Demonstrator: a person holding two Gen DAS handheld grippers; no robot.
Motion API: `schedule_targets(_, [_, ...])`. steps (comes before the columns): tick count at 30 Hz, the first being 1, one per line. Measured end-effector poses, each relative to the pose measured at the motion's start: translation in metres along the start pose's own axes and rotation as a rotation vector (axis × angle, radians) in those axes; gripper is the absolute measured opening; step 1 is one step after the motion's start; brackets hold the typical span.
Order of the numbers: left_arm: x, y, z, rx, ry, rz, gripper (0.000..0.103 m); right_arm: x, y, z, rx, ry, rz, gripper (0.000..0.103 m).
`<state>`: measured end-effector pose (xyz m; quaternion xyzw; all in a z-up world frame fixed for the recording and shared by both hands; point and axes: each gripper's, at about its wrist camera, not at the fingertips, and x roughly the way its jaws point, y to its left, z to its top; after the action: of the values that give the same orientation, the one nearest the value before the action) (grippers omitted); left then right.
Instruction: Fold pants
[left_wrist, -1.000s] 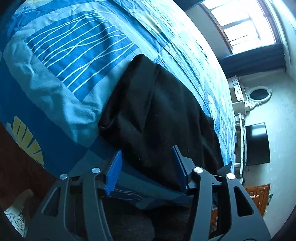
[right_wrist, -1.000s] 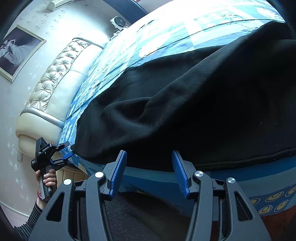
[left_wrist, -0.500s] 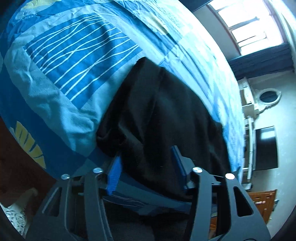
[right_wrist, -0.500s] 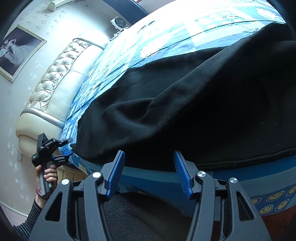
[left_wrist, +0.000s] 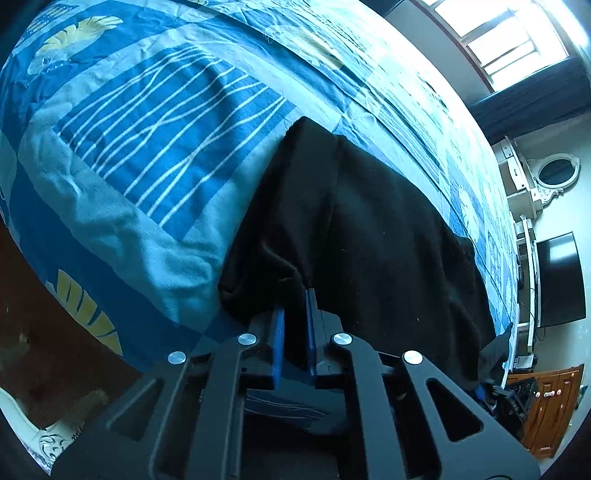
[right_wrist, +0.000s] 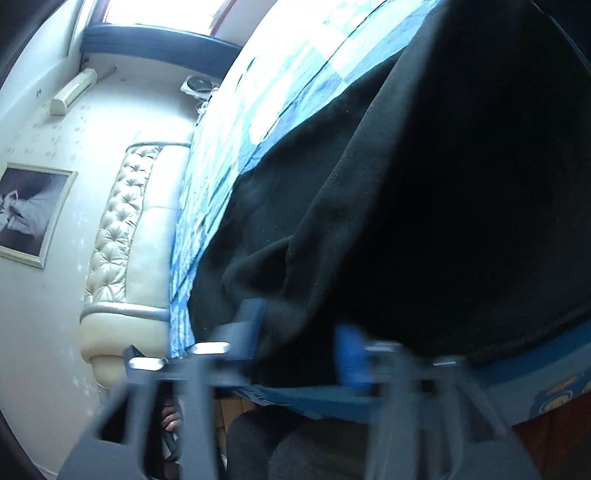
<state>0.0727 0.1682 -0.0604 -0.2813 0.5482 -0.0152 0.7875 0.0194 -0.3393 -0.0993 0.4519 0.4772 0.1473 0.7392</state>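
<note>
Black pants (left_wrist: 369, 229) lie along the near edge of the bed (left_wrist: 155, 155). The left claw (left_wrist: 294, 325) pinches their hem; the right claw (right_wrist: 295, 332), blurred, clamps the same edge further along, ready to fold it over.

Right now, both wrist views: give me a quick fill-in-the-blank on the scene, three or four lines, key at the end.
1. The pants lying on the bed are ____ in colour.
2. The left gripper is shut on the edge of the ____.
3. The bedspread under the pants is mostly ____.
4. In the right wrist view, a tufted ____ stands at the left end of the bed.

Missing words: black; pants; blue; headboard
</note>
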Motion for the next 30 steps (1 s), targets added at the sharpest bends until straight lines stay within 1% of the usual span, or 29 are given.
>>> schedule_targets(3, [-0.004, 0.001, 0.004, 0.015, -0.020, 0.013, 0.009, -0.007, 0.011, -0.010, -0.033, -0.009, -0.004, 0.010])
schedule_targets(5, [-0.003, 0.006, 0.006, 0.010, -0.019, 0.009, 0.009, -0.009, 0.011, -0.021, -0.050, 0.004, -0.017, 0.009])
schedule_targets(8, [0.001, 0.018, 0.008, -0.011, -0.015, -0.015, 0.009, 0.001, -0.003, -0.030, -0.037, 0.039, -0.036, 0.009])
schedule_targets(11, [0.005, 0.021, 0.007, 0.000, -0.015, -0.022, 0.009, 0.007, -0.016, -0.030, 0.020, 0.045, 0.005, 0.009])
schedule_targets(13, [0.002, 0.018, 0.005, 0.037, -0.020, -0.015, 0.010, 0.002, -0.018, -0.026, 0.043, 0.055, 0.040, 0.014])
schedule_targets(15, [-0.006, 0.014, 0.002, 0.078, -0.029, -0.017, 0.011, -0.012, -0.015, -0.022, 0.028, 0.036, 0.041, 0.031])
schedule_targets(16, [-0.009, 0.013, 0.000, 0.090, -0.032, -0.016, 0.011, -0.023, -0.013, -0.020, 0.016, 0.015, 0.035, 0.034])
schedule_targets(18, [-0.018, 0.011, -0.005, 0.113, -0.034, -0.024, 0.013, -0.059, -0.017, -0.013, -0.004, -0.062, 0.018, 0.041])
schedule_targets(19, [-0.025, 0.009, -0.009, 0.130, -0.040, -0.025, 0.014, -0.075, -0.020, -0.010, -0.004, -0.096, 0.011, 0.042])
schedule_targets(20, [-0.029, 0.007, -0.010, 0.139, -0.047, -0.021, 0.016, -0.105, -0.030, -0.003, 0.008, -0.168, -0.009, 0.044])
schedule_targets(21, [-0.036, 0.002, -0.013, 0.158, -0.069, -0.009, 0.026, -0.126, -0.039, 0.003, 0.023, -0.225, -0.027, 0.048])
schedule_targets(22, [-0.042, -0.003, -0.014, 0.177, -0.097, 0.007, 0.036, -0.146, -0.048, 0.007, 0.042, -0.279, -0.047, 0.049])
schedule_targets(23, [-0.045, -0.009, -0.015, 0.192, -0.120, 0.021, 0.041, -0.175, -0.065, 0.013, 0.085, -0.361, -0.084, 0.050])
schedule_targets(25, [-0.052, -0.027, -0.018, 0.252, -0.183, 0.059, 0.059, -0.223, -0.098, 0.022, 0.181, -0.503, -0.150, 0.050])
schedule_targets(26, [-0.052, -0.035, -0.019, 0.281, -0.204, 0.079, 0.066, -0.250, -0.120, 0.024, 0.247, -0.593, -0.206, 0.050])
schedule_targets(27, [-0.051, -0.047, -0.022, 0.315, -0.229, 0.099, 0.076, -0.269, -0.136, 0.025, 0.297, -0.661, -0.251, 0.050])
schedule_targets(29, [-0.045, -0.060, -0.023, 0.336, -0.237, 0.105, 0.078, -0.299, -0.172, 0.027, 0.401, -0.766, -0.342, 0.050])
schedule_targets(30, [-0.038, -0.069, -0.025, 0.343, -0.224, 0.102, 0.078, -0.306, -0.186, 0.029, 0.438, -0.783, -0.362, 0.050])
